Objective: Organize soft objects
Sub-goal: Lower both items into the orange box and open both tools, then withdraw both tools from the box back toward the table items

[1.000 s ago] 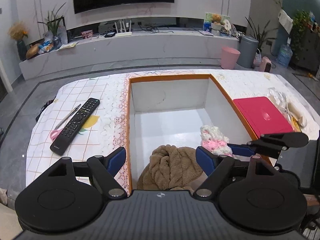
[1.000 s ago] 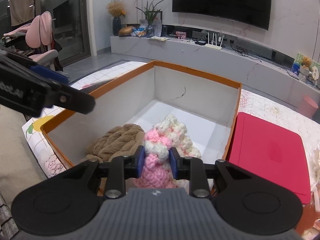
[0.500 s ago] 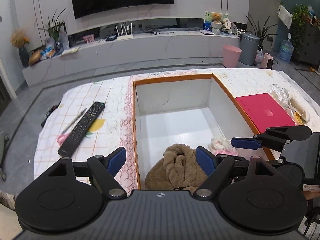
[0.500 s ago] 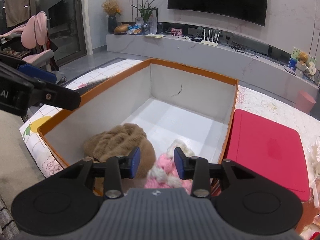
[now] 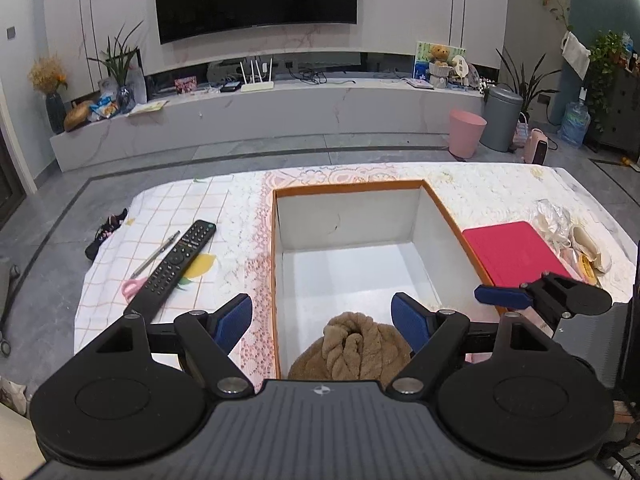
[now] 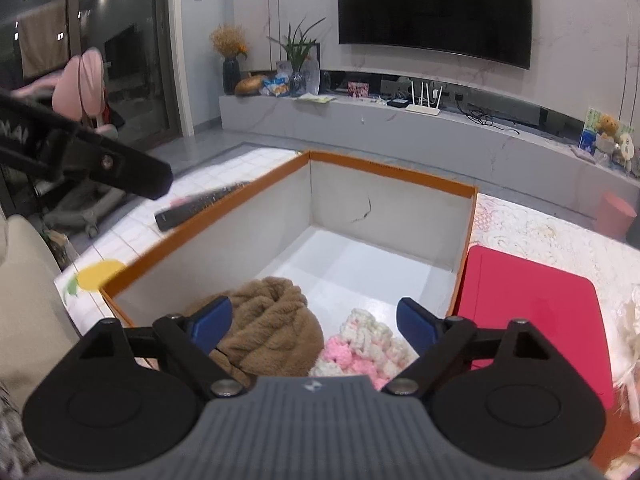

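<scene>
On the left side of the tabletop (image 5: 496, 184), over the checked cloth, lie a pen (image 5: 157, 253), pink-handled scissors (image 5: 130, 287) and a black TV remote (image 5: 172, 268) — the remote just beside the other two, its far end angled toward the box. Past them, at the middle of the tabletop, stands an open box (image 5: 276, 264) with an orange rim and white inner walls. At its near end sits a brown fleece hat (image 5: 354, 346), bunched up and resting on the box floor. The left gripper (image 5: 322, 316) hangs above that hat with its fingers (image 5: 234, 318) spread wide and nothing between them.

Right of the brown hat, still inside the near end of the box and touching it, lies a pink-and-cream chunky knitted piece (image 6: 362, 346). The right gripper (image 6: 308, 326) is over both soft things — its fingers (image 6: 414, 326) are opening and stand far apart, pressing on neither; the knitted piece sits low between them, free of the pads. Just outside the box's right wall a red flat case (image 6: 532, 312) lies on the tabletop, and crumpled clear plastic (image 5: 554, 216) sits near the right edge beyond it.
</scene>
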Motion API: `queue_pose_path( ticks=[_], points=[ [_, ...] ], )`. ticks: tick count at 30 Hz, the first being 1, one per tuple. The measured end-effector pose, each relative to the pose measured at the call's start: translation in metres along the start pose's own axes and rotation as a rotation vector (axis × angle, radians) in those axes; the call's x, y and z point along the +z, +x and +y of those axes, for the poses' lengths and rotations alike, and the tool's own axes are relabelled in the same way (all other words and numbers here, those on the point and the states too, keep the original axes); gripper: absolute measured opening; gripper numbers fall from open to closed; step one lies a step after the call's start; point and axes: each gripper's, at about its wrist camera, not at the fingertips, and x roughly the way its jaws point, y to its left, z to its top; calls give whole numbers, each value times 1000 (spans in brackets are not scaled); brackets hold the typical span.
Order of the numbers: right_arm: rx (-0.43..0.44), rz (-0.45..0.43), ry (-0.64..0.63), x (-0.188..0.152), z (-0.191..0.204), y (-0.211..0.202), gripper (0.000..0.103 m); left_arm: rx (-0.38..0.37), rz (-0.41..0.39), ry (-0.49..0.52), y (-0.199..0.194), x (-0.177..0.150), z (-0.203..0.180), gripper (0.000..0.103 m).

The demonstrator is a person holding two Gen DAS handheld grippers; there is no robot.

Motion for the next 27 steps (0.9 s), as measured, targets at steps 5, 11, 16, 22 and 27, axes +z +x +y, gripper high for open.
queue_pose_path(
  ticks=[5,11,16,22,27],
  points=[
    [38,-23,56,6,-5,-13,93,-38,9,-15,-6,9,-8,93],
    [35,-58,44,12,-7,-31,97,-65,-39,-14,-21,28,-27,93],
    [15,-87,43,14,-18,-51,97,-94,-64,15,-31,45,-57,93],
    [-41,-114,16,13,-44,-86,97,-123,-124,67,-43,65,-105,93],
    [-177,-133,-74,13,-80,-126,97,-193,-197,29,-46,70,-151,93]
  ],
)
